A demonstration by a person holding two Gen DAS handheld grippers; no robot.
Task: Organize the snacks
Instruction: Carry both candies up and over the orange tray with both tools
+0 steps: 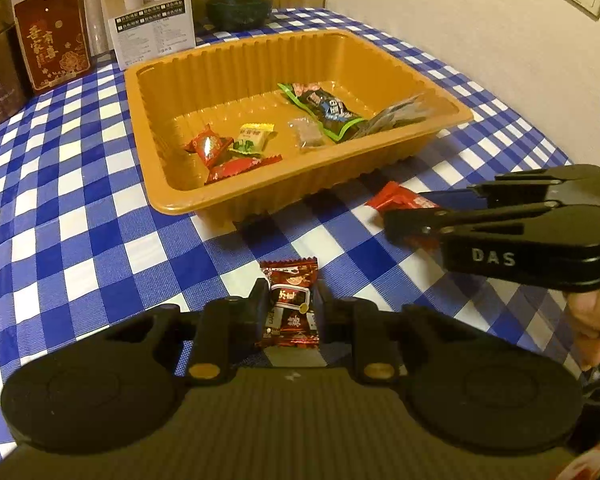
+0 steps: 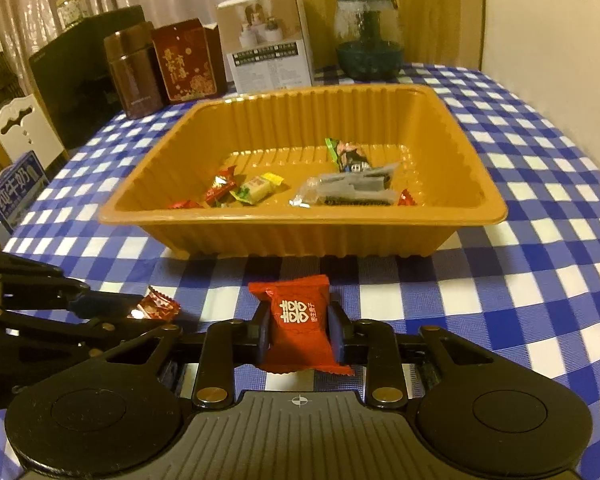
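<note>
The left gripper [image 1: 290, 312] squeezes a dark red candy [image 1: 291, 304]. The right gripper [image 2: 299, 330] squeezes a bright red candy [image 2: 300, 326]. Both sit just in front of the orange tray [image 2: 300, 232], which has more snacks [image 2: 256, 188] inside. Boxes [image 2: 266, 40] stand behind the tray.

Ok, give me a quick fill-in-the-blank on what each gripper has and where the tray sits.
1. The left gripper is shut on a dark ____ candy.
2. The right gripper grips a red ____.
3. The orange tray stands on a blue-and-white ____ tablecloth.

Missing: red; candy packet; checked
</note>
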